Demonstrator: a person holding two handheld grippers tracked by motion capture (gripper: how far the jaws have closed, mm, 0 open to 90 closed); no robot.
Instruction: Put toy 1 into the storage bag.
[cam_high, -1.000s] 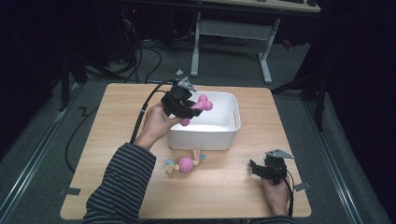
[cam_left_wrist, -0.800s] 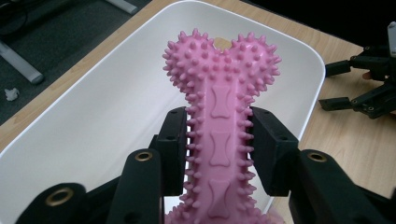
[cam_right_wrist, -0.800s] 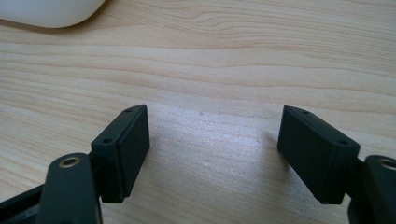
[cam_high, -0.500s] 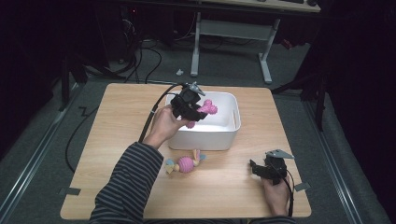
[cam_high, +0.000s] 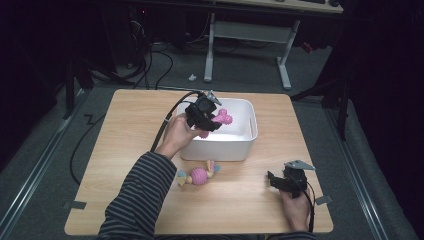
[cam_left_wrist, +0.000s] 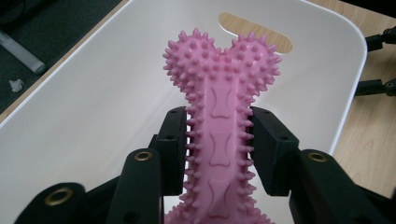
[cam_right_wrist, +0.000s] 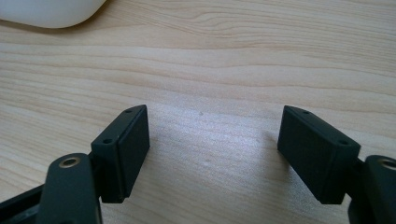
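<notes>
The left claw squeezes the pink bone toy by its middle, just over the white tub. To do this well, go low inside the tub, then let go softly so the toy won't bounce out. The right claw is wide open, holding nothing, resting on the table. 1 more toy waits near the tub.
</notes>
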